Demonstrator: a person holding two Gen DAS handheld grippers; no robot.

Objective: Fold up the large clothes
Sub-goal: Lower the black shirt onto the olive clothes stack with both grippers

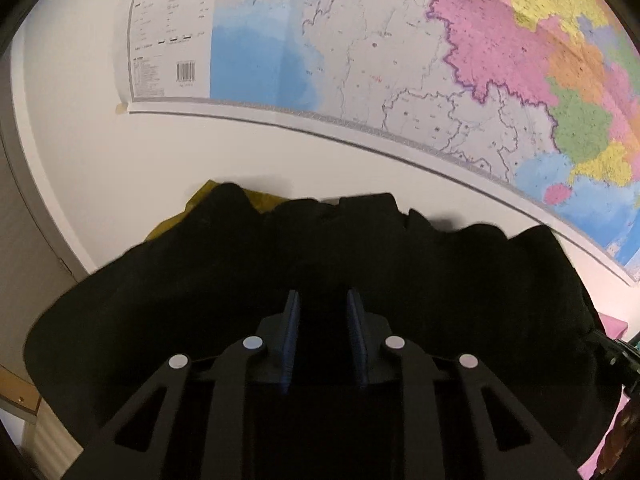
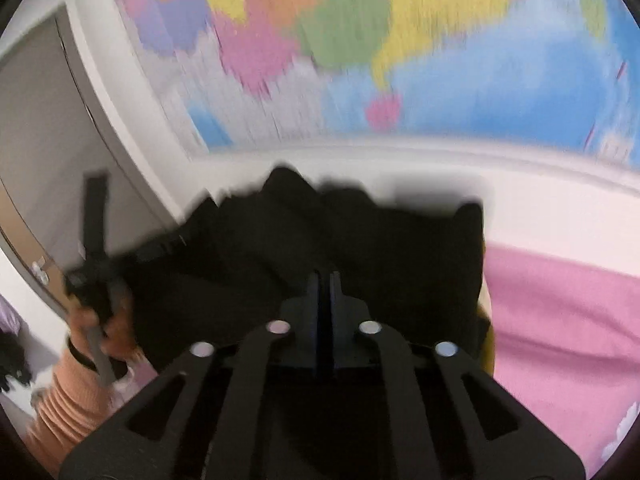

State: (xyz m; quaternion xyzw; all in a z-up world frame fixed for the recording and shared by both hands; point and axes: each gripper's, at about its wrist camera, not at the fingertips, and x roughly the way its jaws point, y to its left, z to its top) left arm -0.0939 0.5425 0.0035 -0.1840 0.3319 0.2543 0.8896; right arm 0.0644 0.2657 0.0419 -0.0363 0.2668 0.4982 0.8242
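A large black garment fills the lower half of the left wrist view, its crumpled top edge standing against the white wall. My left gripper has its blue pads a short way apart with black cloth bunched between them. In the blurred right wrist view the same garment spreads ahead of my right gripper. Its pads are almost together, pinching a thin layer of the cloth. At the left of that view a person's hand in an orange ribbed sleeve holds the other tool at the garment's far edge.
A big coloured wall map hangs just behind the garment. Pink bedding lies to the right. Mustard-yellow cloth peeks out behind the black garment. A grey door stands at the left.
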